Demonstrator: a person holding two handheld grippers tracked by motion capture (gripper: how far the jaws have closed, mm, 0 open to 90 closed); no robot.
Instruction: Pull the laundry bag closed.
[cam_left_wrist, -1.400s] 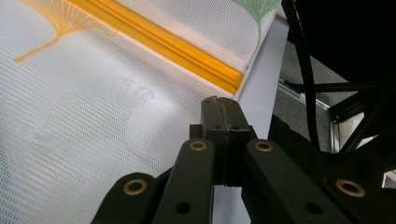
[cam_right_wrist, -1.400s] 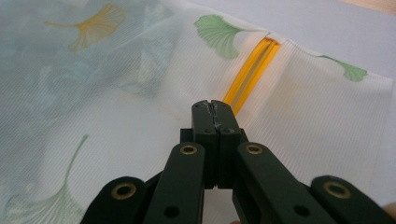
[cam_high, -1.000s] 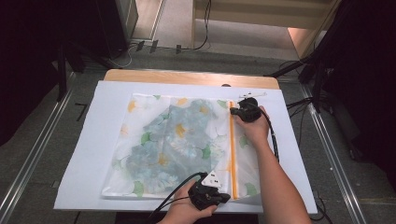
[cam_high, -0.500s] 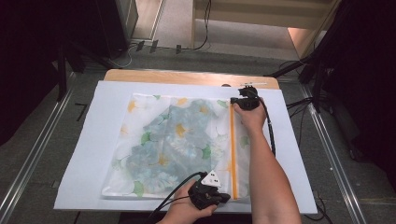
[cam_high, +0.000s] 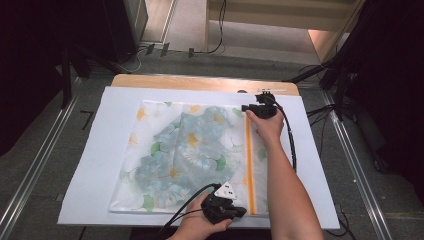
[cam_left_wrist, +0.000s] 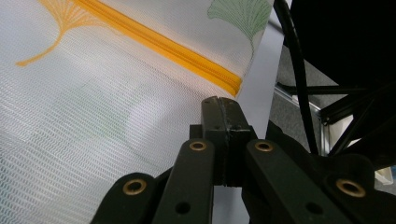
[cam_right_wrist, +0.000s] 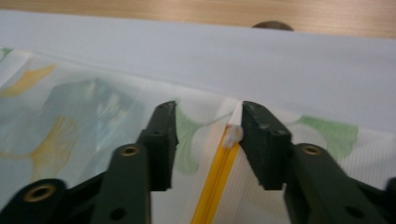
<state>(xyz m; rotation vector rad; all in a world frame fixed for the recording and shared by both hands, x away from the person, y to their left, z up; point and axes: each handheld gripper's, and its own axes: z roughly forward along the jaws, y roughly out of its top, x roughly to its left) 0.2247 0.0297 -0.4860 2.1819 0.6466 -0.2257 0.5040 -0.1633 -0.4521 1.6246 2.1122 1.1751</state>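
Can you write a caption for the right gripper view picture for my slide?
Open right gripper over the white pull at the end of the orange zipper on a leaf-print mesh bag.

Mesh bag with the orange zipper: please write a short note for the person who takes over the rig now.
Left claw: shut, at the near end of the orange zipper, on or just beside the mesh bag; a grip is uncertain.
Right claw: open, jaws on either side of the white zipper pull at the far end.
Bag lies flat on the white sheet, patterned cloth inside.
Done: zipper looks closed.
Left: confirm closure, withdraw.
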